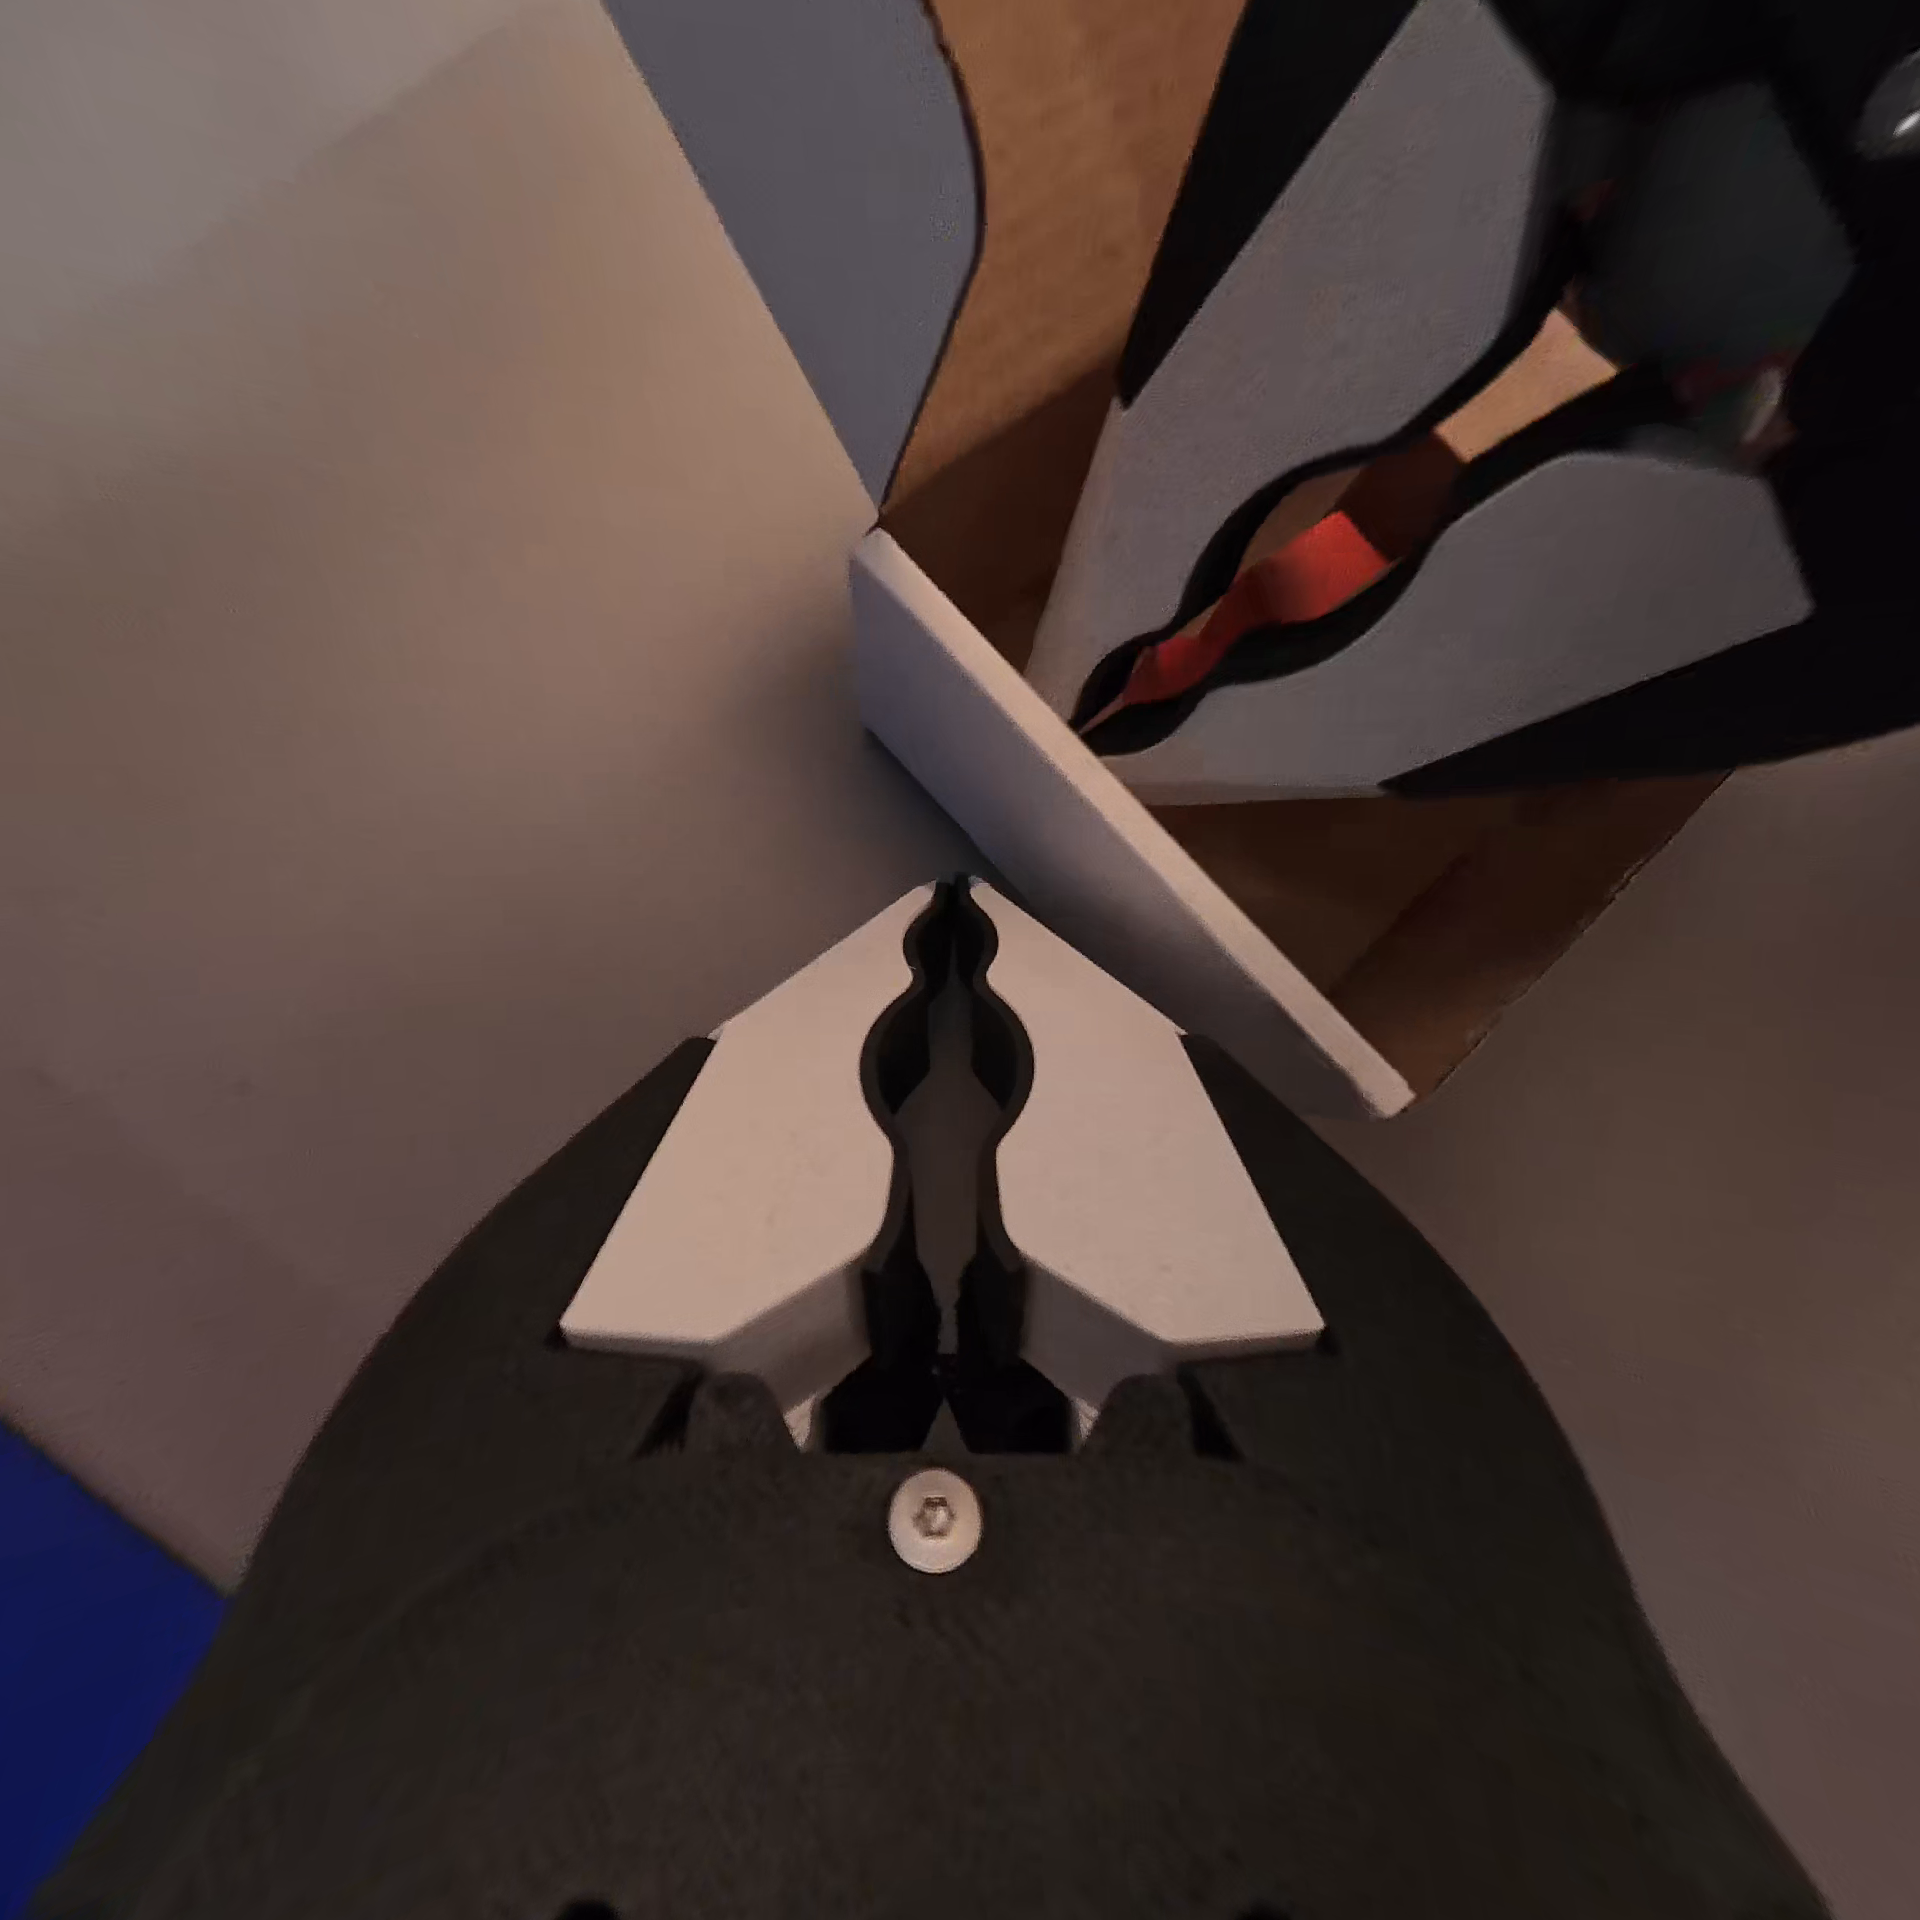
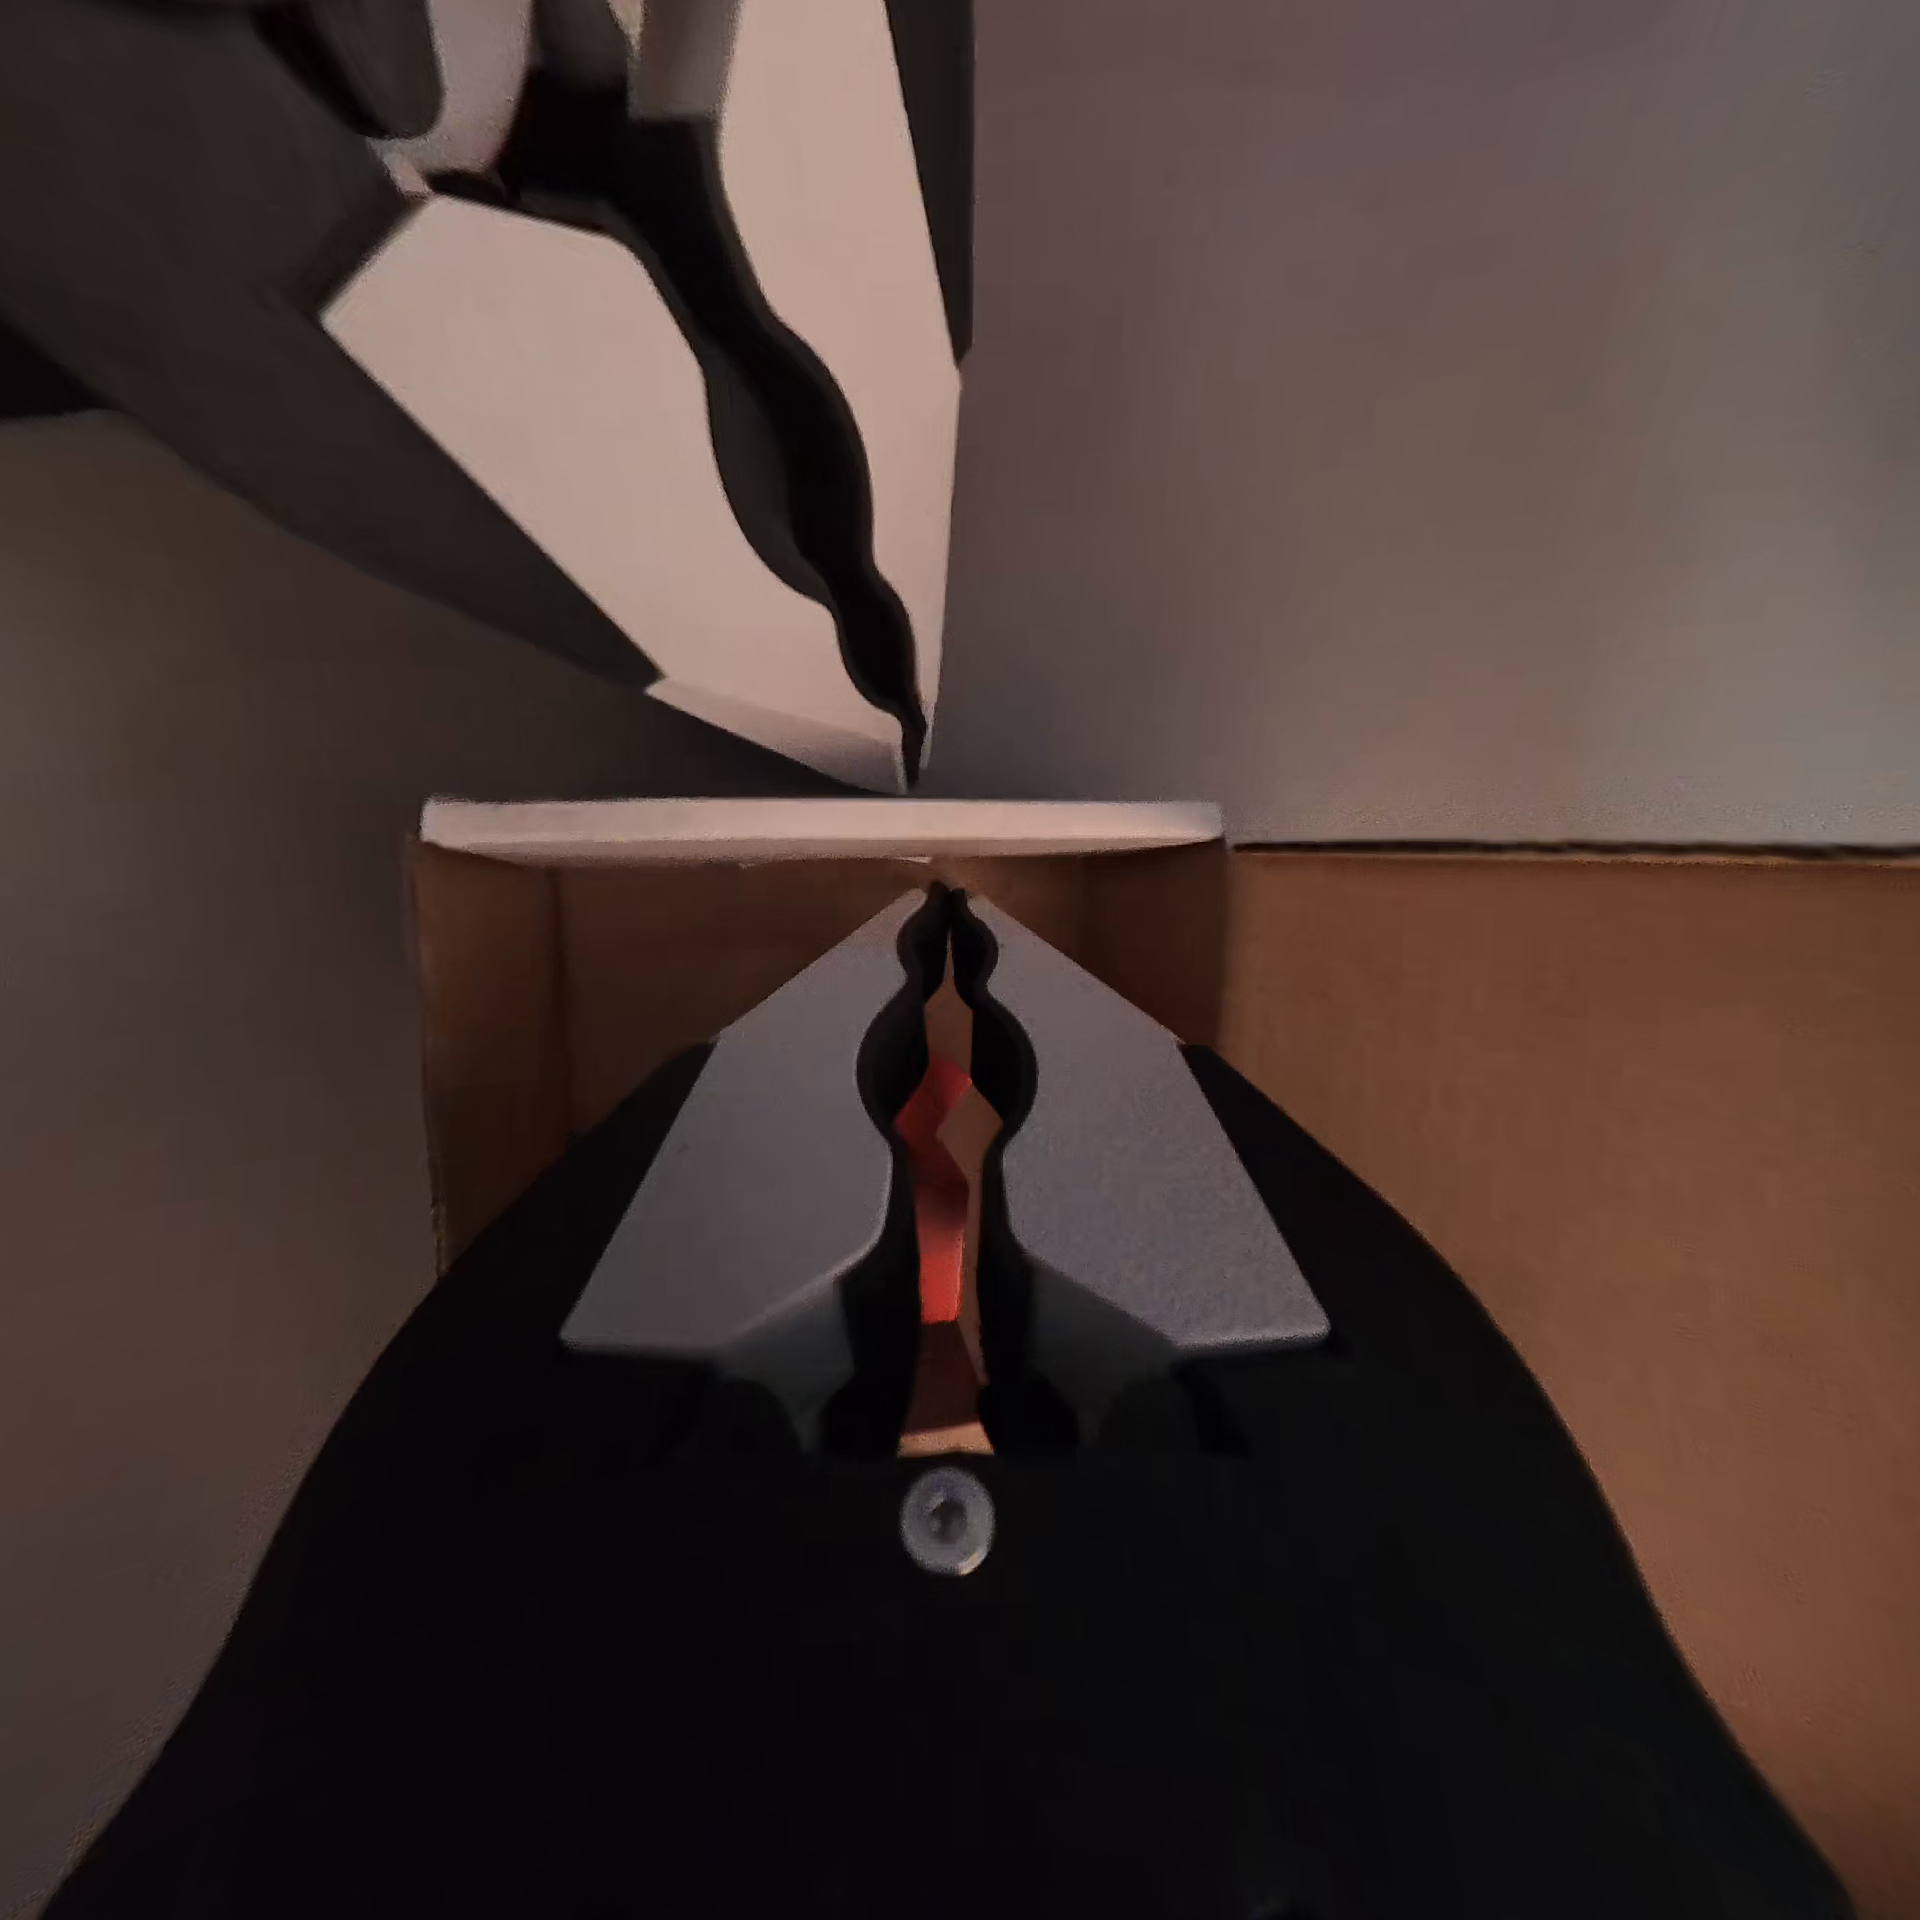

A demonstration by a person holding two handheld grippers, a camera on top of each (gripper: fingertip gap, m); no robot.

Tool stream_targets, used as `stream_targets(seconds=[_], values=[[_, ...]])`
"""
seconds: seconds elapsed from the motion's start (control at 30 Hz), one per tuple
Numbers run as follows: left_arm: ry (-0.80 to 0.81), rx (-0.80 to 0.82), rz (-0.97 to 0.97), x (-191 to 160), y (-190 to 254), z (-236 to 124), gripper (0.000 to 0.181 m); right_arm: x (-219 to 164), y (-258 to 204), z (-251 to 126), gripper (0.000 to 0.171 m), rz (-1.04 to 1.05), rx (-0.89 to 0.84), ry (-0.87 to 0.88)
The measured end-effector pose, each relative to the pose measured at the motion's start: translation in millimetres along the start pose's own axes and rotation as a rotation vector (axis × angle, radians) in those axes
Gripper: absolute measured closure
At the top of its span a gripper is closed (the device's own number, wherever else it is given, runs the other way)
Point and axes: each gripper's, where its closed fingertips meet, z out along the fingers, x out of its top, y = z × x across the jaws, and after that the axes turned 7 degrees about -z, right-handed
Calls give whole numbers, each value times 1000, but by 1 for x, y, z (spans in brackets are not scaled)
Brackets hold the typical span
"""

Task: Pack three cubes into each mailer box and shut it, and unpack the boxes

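An open mailer box, white outside and brown inside, has its near wall [image 1: 1039, 821] running diagonally in the left wrist view. My left gripper [image 1: 954, 891] is shut and empty, with its tips just outside that wall. My right gripper [image 1: 1086, 722] is shut with its tips inside the box, close to the same wall. A red cube [image 1: 1325, 561] lies in the box under the right gripper and shows through the gap between its fingers. In the right wrist view my right gripper [image 2: 948, 896] points at the wall's rim [image 2: 675, 826], the red cube [image 2: 940, 1247] lies beneath it, and the left gripper [image 2: 912, 767] is just beyond the wall.
A rounded side flap [image 1: 831, 208] of the box stands open at the far side. The box's brown lid panel [image 2: 1558, 1143] lies open to the right. A blue object [image 1: 62, 1558] sits at the lower left edge. The box rests on a pale tabletop [image 1: 364, 623]. My left and right fingertips are right by each other. It is some 15 centimeters from my left tips to the blue object [image 1: 62, 1558].
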Motion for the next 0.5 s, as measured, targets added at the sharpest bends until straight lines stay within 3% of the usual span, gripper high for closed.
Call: stream_targets(seconds=[0.27, 0.5], values=[[-6, -47, -27, 3, 2, 4, 181, 3, 0, 6, 171, 279, 109, 33], [-9, -25, 8, 3, 2, 4, 181, 5, 0, 7, 171, 329, 117, 33]])
